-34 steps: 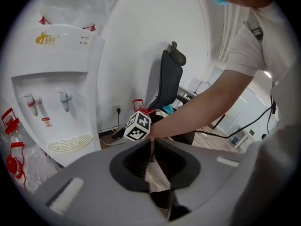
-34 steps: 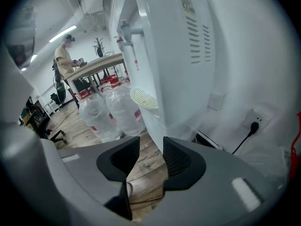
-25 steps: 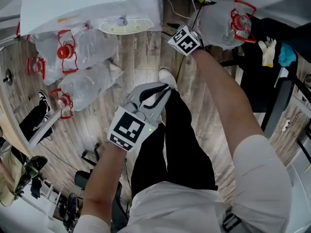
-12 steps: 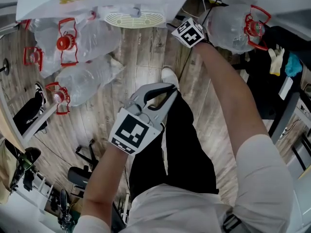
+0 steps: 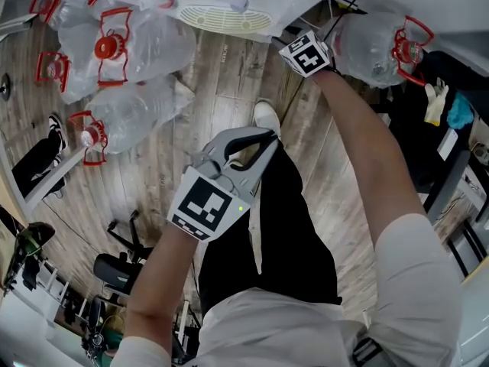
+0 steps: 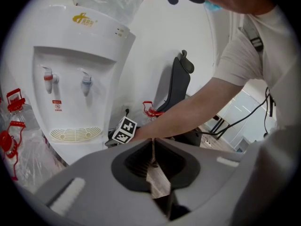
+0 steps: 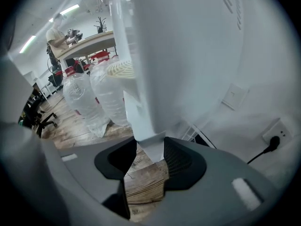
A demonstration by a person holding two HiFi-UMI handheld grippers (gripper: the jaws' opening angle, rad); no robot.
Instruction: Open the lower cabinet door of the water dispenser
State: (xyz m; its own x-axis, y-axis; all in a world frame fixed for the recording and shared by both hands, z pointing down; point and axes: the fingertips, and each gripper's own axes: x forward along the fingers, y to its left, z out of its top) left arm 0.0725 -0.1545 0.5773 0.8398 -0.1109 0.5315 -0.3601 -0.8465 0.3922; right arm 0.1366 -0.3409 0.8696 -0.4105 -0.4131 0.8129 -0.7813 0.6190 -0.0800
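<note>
The white water dispenser (image 6: 77, 79) stands ahead, its drip tray (image 5: 223, 17) at the top of the head view. My right gripper (image 7: 143, 161) reaches down at the dispenser's front right corner. Its jaws stand wide, with the lower corner of a white front panel edge (image 7: 150, 147) between them. In the head view only its marker cube (image 5: 308, 54) shows. My left gripper (image 5: 269, 134) hangs shut and empty over the person's legs, well back from the dispenser. Whether the cabinet door is ajar I cannot tell.
Several empty water bottles with red handles lie on the wooden floor left of the dispenser (image 5: 137, 48), and one lies to its right (image 5: 374, 40). A black office chair (image 6: 176, 86) stands behind. A wall socket (image 7: 273, 128) sits beside the dispenser. A white shoe (image 5: 265, 119) is planted in front.
The head view has tipped, so the dispenser sits higher in the frame. The right gripper has sunk a little along the dispenser's front right corner. The left gripper stays shut and has drifted slightly.
</note>
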